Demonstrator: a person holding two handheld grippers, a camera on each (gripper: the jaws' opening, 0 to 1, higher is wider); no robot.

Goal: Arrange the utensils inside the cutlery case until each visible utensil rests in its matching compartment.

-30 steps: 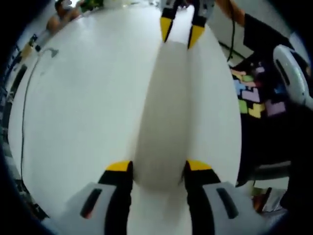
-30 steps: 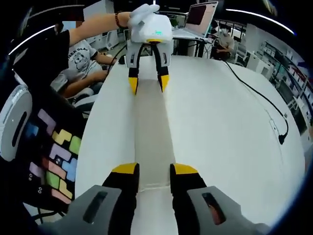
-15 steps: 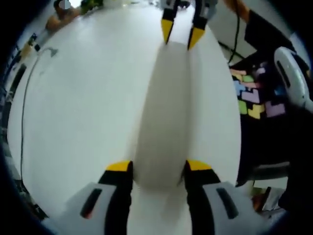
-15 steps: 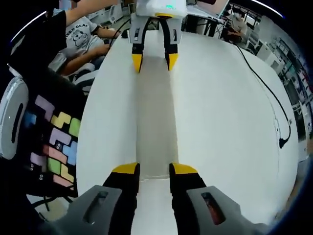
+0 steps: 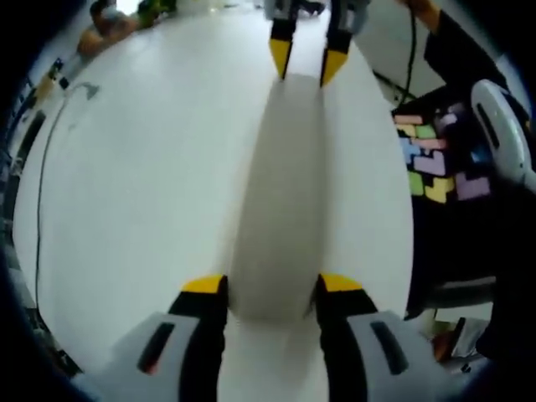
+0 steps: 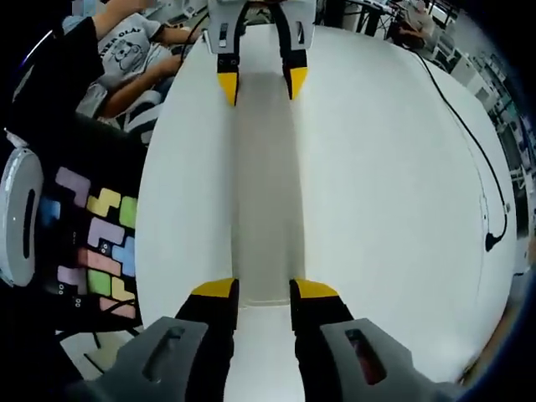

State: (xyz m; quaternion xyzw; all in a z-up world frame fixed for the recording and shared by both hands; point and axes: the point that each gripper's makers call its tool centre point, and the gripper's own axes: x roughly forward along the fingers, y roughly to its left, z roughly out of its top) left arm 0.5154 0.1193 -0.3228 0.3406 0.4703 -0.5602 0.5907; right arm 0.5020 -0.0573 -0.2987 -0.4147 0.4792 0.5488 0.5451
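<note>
Long, pale white cutlery case (image 5: 280,193) lies lengthwise on the white table (image 5: 134,184), its long axis running gripper to gripper. Left gripper (image 5: 270,289) pinches one end, right gripper (image 6: 255,293) the other, probably closed lid. Neither nearer.

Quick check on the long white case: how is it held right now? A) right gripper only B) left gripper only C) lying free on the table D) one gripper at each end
D: the left gripper has its jaws on either side of one end of the long white case, and the right gripper stands the same way at the other end, above the white table.
</note>
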